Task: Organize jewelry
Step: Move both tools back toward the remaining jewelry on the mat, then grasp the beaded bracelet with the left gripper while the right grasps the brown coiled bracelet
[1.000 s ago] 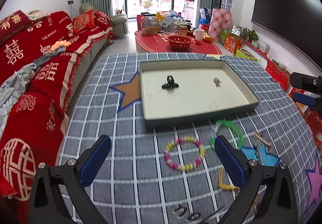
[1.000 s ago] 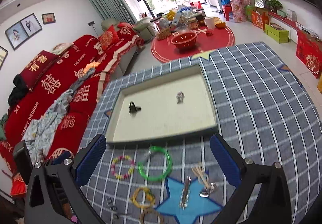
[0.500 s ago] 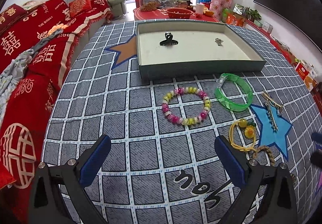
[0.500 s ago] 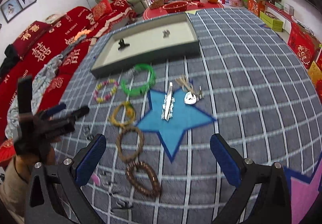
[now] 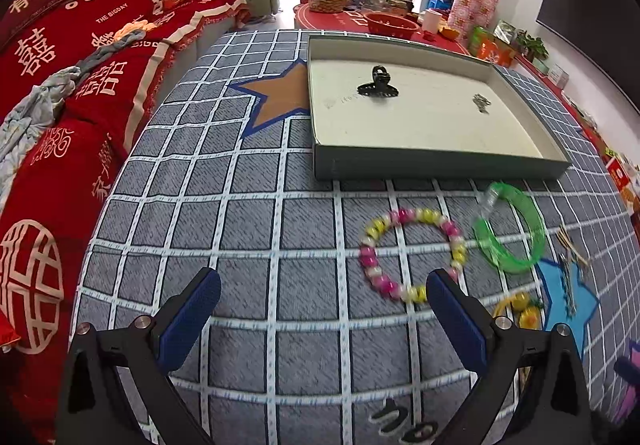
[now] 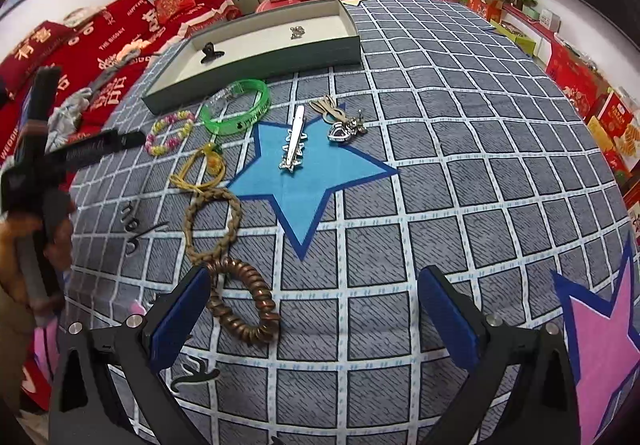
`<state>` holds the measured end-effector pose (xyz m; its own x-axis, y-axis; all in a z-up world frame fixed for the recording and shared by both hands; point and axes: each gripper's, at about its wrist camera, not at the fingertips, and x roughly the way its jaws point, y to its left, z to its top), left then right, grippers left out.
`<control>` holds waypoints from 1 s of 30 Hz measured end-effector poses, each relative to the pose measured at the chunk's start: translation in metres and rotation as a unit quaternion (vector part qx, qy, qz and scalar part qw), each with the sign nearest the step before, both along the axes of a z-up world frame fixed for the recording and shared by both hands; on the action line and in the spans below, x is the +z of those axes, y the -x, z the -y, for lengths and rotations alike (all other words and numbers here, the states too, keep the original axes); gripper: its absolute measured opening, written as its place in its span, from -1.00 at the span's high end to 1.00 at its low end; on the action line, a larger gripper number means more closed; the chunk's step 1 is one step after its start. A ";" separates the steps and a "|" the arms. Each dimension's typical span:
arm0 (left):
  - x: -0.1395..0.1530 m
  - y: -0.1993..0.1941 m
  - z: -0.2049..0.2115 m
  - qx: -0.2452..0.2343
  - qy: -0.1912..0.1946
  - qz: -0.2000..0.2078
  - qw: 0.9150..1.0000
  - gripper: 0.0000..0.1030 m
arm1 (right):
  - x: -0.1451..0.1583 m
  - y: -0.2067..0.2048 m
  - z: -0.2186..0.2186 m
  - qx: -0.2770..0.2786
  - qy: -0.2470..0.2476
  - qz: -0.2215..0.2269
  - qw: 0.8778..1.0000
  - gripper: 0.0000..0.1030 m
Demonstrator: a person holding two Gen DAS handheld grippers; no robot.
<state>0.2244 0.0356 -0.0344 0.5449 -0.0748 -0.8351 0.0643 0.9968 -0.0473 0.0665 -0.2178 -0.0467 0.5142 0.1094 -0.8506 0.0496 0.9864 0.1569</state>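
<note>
A shallow green-walled tray (image 5: 436, 165) holds a black hair claw (image 5: 378, 83) and a small silver piece (image 5: 482, 102). In front of it on the checked cloth lie a pink-and-yellow bead bracelet (image 5: 412, 253) and a green bangle (image 5: 510, 231). My left gripper (image 5: 322, 285) hovers open, left of the bead bracelet. My right gripper (image 6: 316, 281) is open above the cloth, with a copper spiral bracelet (image 6: 244, 301) beside its left finger. Farther off lie a braided bracelet (image 6: 212, 221), a yellow cord (image 6: 200, 169), a silver hair clip (image 6: 294, 143) and a heart charm (image 6: 344, 127).
A red-covered sofa (image 5: 60, 85) runs along the table's left side. A hand (image 6: 24, 237) holds the other gripper at the left of the right wrist view. Red boxes (image 6: 608, 117) stand on the floor to the right. A round red table (image 5: 360, 17) with clutter is beyond.
The right gripper pulled back from the tray and dropped toward the near jewelry; the copper spiral now sits by its left finger. The left gripper shifted left and lower. Both stayed open.
</note>
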 end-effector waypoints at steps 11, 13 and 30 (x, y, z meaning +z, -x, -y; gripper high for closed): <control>-0.013 -0.022 0.027 -0.028 -0.037 -0.013 0.999 -0.88 | -0.014 0.005 -0.027 0.028 0.082 -0.012 0.996 -0.47; -0.013 -0.020 0.030 -0.031 -0.038 -0.006 0.999 -0.88 | -0.014 0.007 -0.032 0.038 0.088 -0.008 0.995 -0.41; -0.001 -0.003 0.041 -0.086 0.018 -0.007 0.996 0.57 | -0.005 0.013 -0.048 0.067 0.061 -0.001 0.996 0.77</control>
